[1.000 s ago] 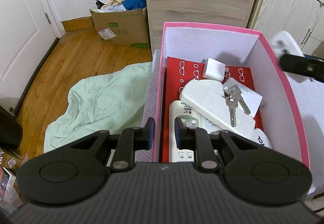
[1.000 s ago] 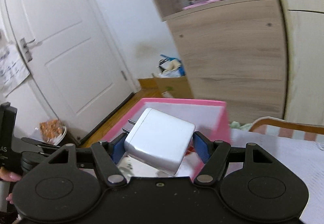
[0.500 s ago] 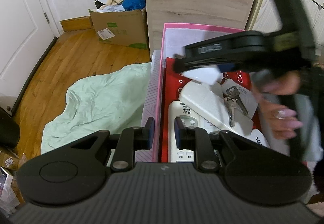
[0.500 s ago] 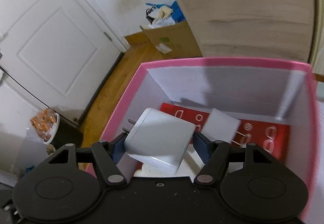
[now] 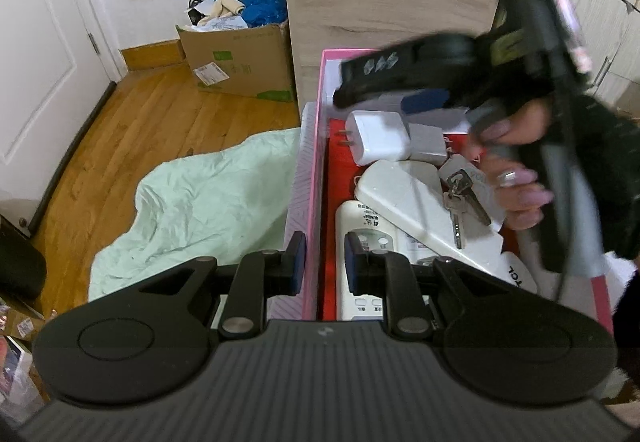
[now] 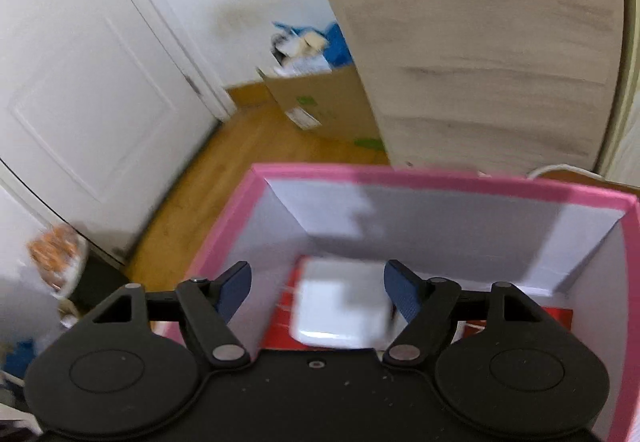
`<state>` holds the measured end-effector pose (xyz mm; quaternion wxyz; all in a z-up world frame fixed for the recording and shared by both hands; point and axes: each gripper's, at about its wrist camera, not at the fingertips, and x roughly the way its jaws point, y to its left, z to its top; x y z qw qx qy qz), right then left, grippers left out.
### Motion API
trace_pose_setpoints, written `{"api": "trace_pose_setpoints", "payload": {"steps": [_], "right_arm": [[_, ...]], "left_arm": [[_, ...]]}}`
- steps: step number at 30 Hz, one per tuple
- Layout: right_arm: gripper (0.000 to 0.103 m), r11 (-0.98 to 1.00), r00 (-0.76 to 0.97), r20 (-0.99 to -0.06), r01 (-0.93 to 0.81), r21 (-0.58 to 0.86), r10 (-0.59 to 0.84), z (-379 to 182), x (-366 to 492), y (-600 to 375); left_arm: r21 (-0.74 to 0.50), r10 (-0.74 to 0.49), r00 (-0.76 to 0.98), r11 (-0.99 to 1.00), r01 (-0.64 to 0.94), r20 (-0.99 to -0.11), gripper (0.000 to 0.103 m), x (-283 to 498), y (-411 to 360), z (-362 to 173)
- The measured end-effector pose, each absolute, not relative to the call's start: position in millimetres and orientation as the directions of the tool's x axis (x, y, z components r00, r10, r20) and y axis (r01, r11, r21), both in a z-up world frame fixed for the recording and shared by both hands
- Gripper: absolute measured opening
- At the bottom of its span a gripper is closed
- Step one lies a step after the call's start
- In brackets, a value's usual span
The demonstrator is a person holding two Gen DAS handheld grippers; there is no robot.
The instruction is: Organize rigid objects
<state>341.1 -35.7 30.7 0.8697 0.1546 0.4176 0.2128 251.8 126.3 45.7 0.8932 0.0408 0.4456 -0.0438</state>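
A bedroom with a wooden floor and white door; a pink box sits before me. My left gripper pinches the box's left wall. My right gripper is opening above the box, its pads clear of the white charger, which lies inside beside a remote and keys

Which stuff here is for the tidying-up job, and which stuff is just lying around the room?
For the job:
pink box
big white charger
small white plug
keys
remote
right tongs, opening, charger loose below them
left tongs, on the box wall

Just lying about:
cardboard box
green sheet
door
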Motion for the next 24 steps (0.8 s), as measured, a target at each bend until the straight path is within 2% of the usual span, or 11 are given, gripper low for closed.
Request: {"api": "trace_pose_setpoints", "payload": {"steps": [6,11,14,20,24], "right_arm": [[0.078,0.834,0.571,-0.614,-0.286,0.473,0.544,52.3,311.1,-57.9],[0.078,0.829,0.604,-0.571,-0.358,0.429,0.556,82.2,275.1,-78.3],[0.078,0.854,0.646,-0.563,-0.324,0.407,0.514,102.1,258.0,-88.7],[0.078,0.867,0.73,-0.477,-0.352,0.353,0.49,134.8,212.1,-113.0],[0.078,0.895,0.782,-0.437,-0.362,0.259,0.443,147.3,179.3,-119.4]], "left_arm": [[0.034,-0.033,0.597,0.994,0.101,-0.801,0.018,250.9,126.6,48.2],[0.024,-0.034,0.607,0.996,0.088,-0.794,0.018,246.3,128.4,54.7],[0.006,-0.051,0.616,0.996,0.09,-0.786,0.018,241.5,131.4,59.3],[-0.023,-0.075,0.644,0.996,0.089,-0.762,0.018,226.8,124.6,71.6],[-0.05,-0.116,0.663,0.992,0.117,-0.739,0.018,211.4,114.9,79.3]]}}
